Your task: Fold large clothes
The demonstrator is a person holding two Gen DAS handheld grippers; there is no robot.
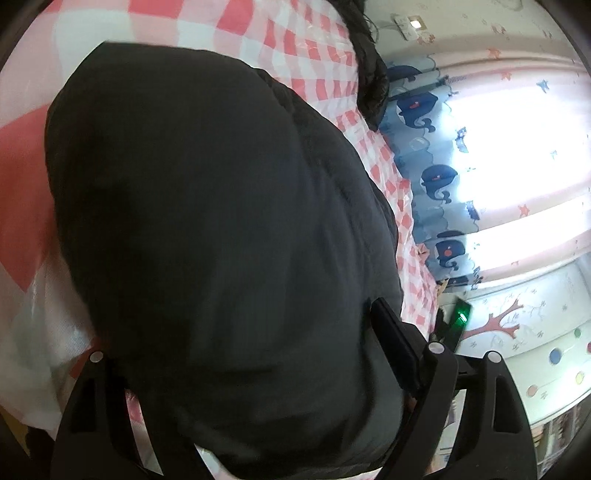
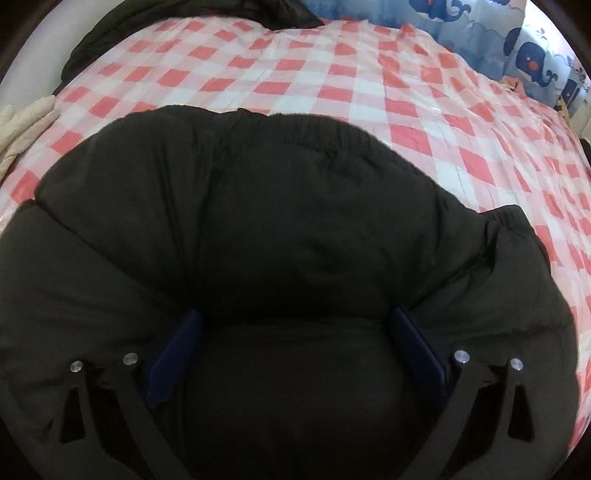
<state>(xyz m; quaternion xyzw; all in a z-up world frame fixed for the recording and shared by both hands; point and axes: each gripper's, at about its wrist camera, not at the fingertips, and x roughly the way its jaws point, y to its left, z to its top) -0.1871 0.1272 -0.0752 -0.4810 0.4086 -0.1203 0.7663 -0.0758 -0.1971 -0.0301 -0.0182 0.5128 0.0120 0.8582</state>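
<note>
The black padded jacket (image 2: 280, 229) lies on the red-and-white checked bed cover (image 2: 369, 92), directly under and ahead of both claws, and fills most of each view. In the right wrist view the right gripper (image 2: 295, 343) has its two blue pads set wide apart and pressed down into the padding, a bulge of cloth swelling between them; the pads do not pinch it, so I judge this claw released and bearing on the garment rather than grasping it. Ahead of that claw two elastic ribbed edges lie stacked, one beyond the other, which suggests at least one fold is already laid over. In the left wrist view the left gripper (image 1: 258, 369) shows one pad clear at its right side, while the other finger is buried under the cloth; whether it clamps the jacket cannot be told. Judgement: the task is part done, the jacket is gathered into a rounded bundle, and what remains is pressing out the air, squaring the edges and perhaps one more fold; the bulky fill is likely to spring back. Surroundings: a second dark garment (image 2: 192, 22) lies far ahead of the right claw at the bed's far edge, well apart from the work. A cream knitted item (image 2: 22, 122) sits ahead and left of the same claw. A whale-print curtain (image 1: 432, 173) hangs to the right of the left claw. None of these stands in the way of the fold.
</note>
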